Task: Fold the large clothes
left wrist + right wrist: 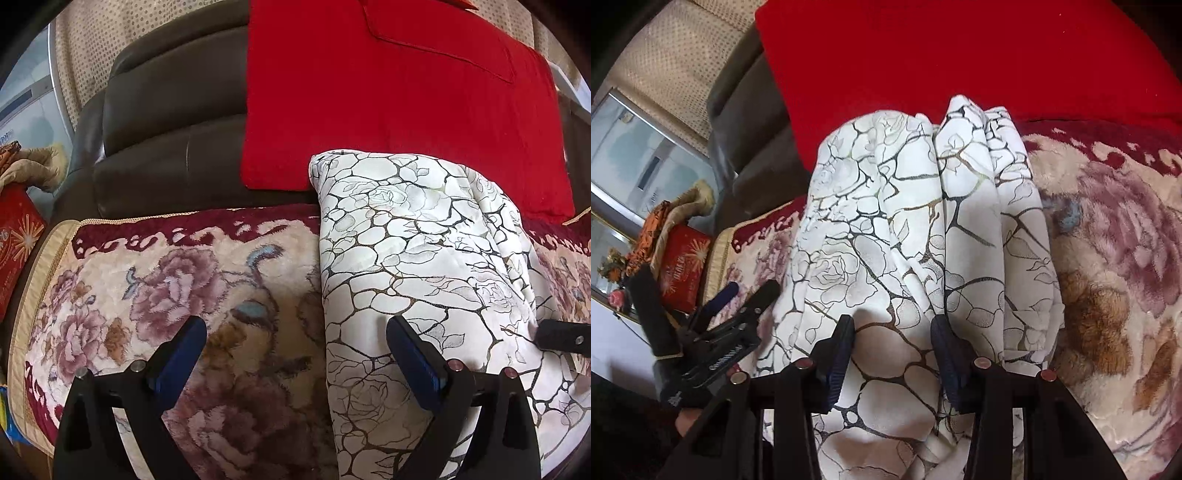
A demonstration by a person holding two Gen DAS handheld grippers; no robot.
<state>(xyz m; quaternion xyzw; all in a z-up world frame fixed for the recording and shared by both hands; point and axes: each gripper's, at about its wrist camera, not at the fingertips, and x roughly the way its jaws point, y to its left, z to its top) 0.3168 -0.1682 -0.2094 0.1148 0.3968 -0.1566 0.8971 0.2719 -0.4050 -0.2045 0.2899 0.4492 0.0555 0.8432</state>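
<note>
A folded white cloth with a dark vein-and-rose print (pixel 417 266) lies in thick layers on the sofa seat. My left gripper (pixel 295 350) is open wide at the cloth's left edge. Its right finger is over the cloth, its left finger over the floral seat cover, and nothing is between them. In the right wrist view, my right gripper (pixel 894 345) is shut on a bulging fold of the white cloth (pixel 912 206), and pleats run away from the grip. The left gripper (pixel 746 295) shows at the left there. One of the right gripper's fingers (pixel 557 336) reaches in over the cloth's right side.
A plush floral seat cover (pixel 166 295) spreads under the cloth. A red cloth (pixel 388 103) hangs over the brown leather sofa back (pixel 166 122). A red box (pixel 683 273) with fabric items stands off the sofa's left end, near a beige curtain (pixel 665 55).
</note>
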